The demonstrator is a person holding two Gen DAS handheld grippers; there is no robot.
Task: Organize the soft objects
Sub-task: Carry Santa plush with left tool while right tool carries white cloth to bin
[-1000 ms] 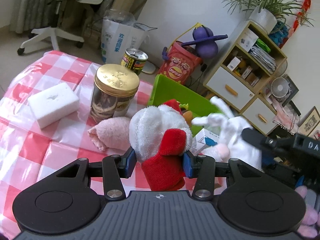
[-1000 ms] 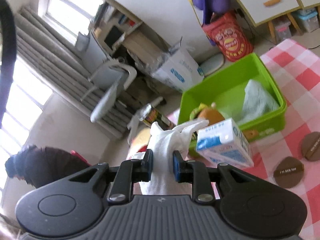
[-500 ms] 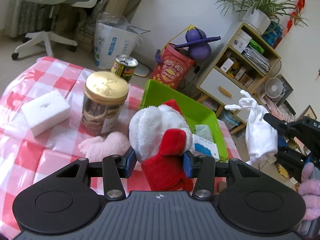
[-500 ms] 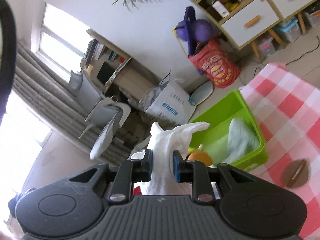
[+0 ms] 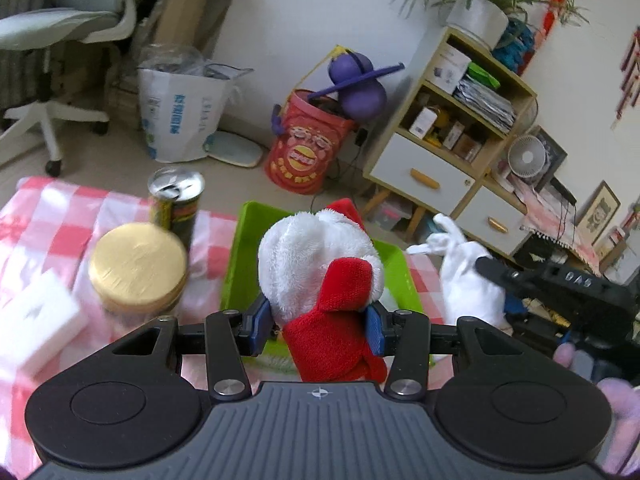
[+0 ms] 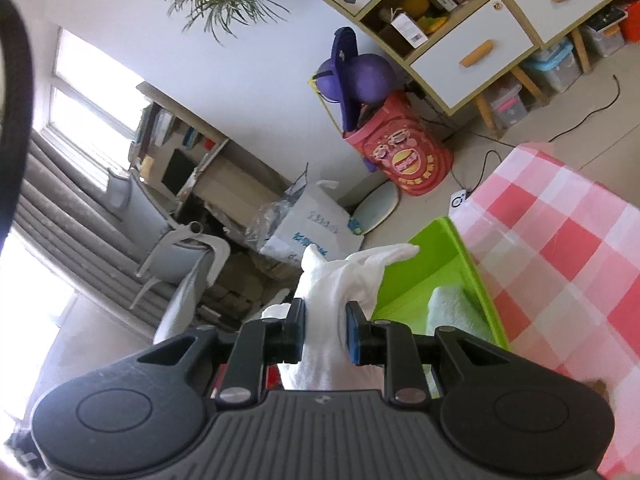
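Santa plush [image 5: 320, 276]: light, squashy, pinched at its red base in left claw [image 5: 316, 326]; white cloth glove [image 6: 332, 284], limp, clamped mid-body in right claw [image 6: 325, 334].

desk [image 5: 60, 216] covered in a pink-and-white checked cloth, glossy. directly on it, left wrist view: green bin [image 5: 244, 256] at the far edge, a gold-lidded jar [image 5: 138, 266] left of the bin, an opened drink can [image 5: 176, 200] just behind the jar, and a white foam block [image 5: 32, 320] at the near left, blurred. right wrist view: same bin [image 6: 460, 248] on the cloth's left edge, with a pale green cloth [image 6: 456, 312] lying inside it. checked surface right of the bin is bare.
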